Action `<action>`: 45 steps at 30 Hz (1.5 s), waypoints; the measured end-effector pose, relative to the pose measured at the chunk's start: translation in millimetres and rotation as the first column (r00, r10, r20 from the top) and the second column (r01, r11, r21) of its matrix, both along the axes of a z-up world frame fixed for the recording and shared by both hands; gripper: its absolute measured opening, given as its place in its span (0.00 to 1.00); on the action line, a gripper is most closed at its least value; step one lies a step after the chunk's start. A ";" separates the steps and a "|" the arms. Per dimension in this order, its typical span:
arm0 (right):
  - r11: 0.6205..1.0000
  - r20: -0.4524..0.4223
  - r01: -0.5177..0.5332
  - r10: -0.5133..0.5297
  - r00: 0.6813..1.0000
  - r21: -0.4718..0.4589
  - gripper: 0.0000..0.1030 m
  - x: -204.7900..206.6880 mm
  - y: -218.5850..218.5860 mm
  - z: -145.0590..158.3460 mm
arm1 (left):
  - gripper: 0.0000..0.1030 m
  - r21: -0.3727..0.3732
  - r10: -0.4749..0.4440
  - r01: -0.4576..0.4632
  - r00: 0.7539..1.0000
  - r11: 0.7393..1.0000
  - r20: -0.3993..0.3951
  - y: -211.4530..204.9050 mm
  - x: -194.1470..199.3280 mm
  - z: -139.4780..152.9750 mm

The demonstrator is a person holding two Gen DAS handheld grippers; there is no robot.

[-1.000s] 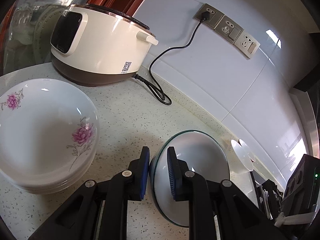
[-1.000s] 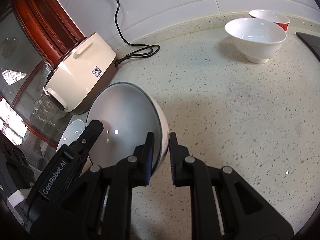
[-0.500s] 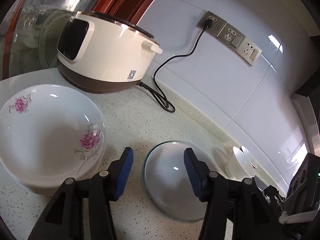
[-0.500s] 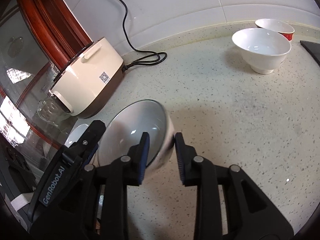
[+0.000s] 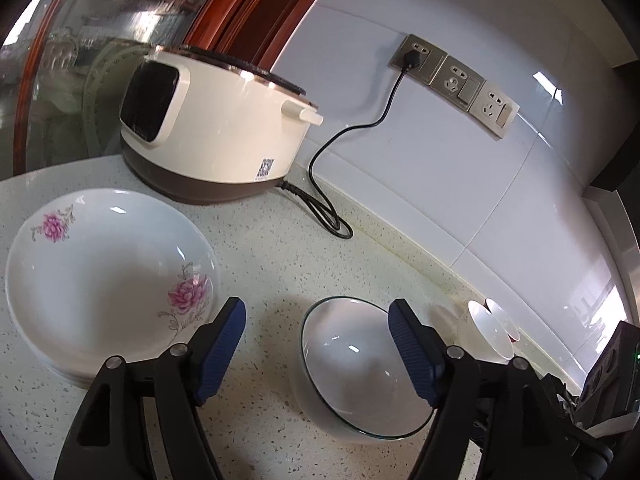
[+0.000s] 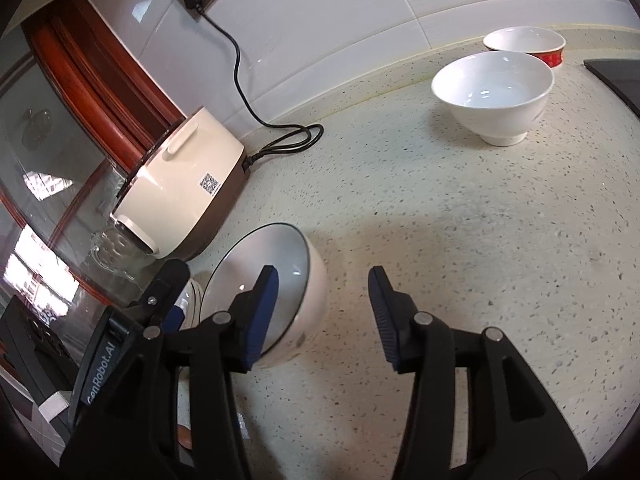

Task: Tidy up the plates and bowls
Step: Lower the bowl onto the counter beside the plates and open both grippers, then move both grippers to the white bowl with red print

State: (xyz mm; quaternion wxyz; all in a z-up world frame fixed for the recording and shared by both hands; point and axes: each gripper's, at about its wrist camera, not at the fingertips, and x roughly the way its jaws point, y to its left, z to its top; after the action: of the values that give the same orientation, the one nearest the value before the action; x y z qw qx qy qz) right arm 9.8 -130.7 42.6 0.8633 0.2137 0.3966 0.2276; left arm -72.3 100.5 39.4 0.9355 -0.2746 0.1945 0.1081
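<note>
A white bowl with a thin green rim [image 5: 360,368] rests on the speckled counter, to the right of a stack of floral plates [image 5: 108,280]. My left gripper [image 5: 316,320] straddles the bowl's near side, its jaws opening and no pad touching the bowl. In the right wrist view the same bowl [image 6: 316,292] lies by my right gripper [image 6: 323,280]. Its jaws are opening too: the left pad stands over the bowl's inside, the right pad well clear of the wall. A plain white bowl [image 6: 494,92] and a red-and-white bowl [image 6: 528,44] stand at the back right.
A cream rice cooker [image 5: 208,136] sits at the back left, and its black cord [image 5: 328,208] coils on the counter below the wall sockets. A glass cabinet door with a red wood frame [image 6: 100,80] bounds the left. A dark flat appliance [image 6: 616,76] lies at the far right.
Both grippers were shut on the green-rimmed bowl's rim and have let go, their jaws spreading wide. The bowl has come down from a steep tilt onto the counter.
</note>
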 end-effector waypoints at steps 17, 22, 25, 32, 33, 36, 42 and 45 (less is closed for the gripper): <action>0.974 -0.019 0.199 -0.198 0.980 0.108 0.61 12.1 -129.5 4.5 | 1.00 0.313 -0.146 0.051 0.947 0.948 0.287 -87.2 -31.3 54.6; 0.934 -0.041 0.324 -0.321 0.946 0.151 0.67 23.9 -170.4 8.9 | 1.00 0.273 -0.285 0.227 0.939 0.935 0.195 -121.8 12.7 77.0; 0.904 -0.053 0.391 -0.387 0.920 0.172 0.68 36.6 -185.1 11.0 | 1.00 0.222 -0.329 0.301 0.939 0.928 0.102 -137.6 54.2 82.4; 0.887 -0.055 0.430 -0.427 0.903 0.171 0.70 74.6 -185.5 9.3 | 1.00 0.056 -0.369 0.378 0.920 0.924 -0.130 -151.1 152.1 53.8; 0.890 -0.050 0.426 -0.423 0.905 0.162 0.70 79.0 -182.8 8.7 | 1.00 0.031 -0.362 0.372 0.917 0.928 -0.166 -150.2 167.0 47.4; 0.913 -0.051 0.388 -0.384 0.922 0.127 0.70 96.3 -172.4 3.0 | 1.00 -0.001 -0.350 0.358 0.912 0.934 -0.213 -150.2 193.1 35.1; 0.944 -0.025 0.329 -0.329 0.944 0.006 0.64 115.9 -151.5 6.8 | 1.00 -0.052 -0.338 0.337 0.900 0.940 -0.275 -145.1 235.6 1.1; 0.951 -0.051 0.310 -0.309 0.950 0.003 0.64 115.6 -147.1 2.9 | 1.00 -0.085 -0.342 0.332 0.891 0.939 -0.298 -136.8 238.1 -11.6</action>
State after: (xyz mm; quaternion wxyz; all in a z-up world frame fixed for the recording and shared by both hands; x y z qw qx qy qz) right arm 125.4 -277.8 45.5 0.8770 0.2836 0.3782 0.0864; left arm 165.8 -36.3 27.8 0.8935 -0.2314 0.3844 -0.0174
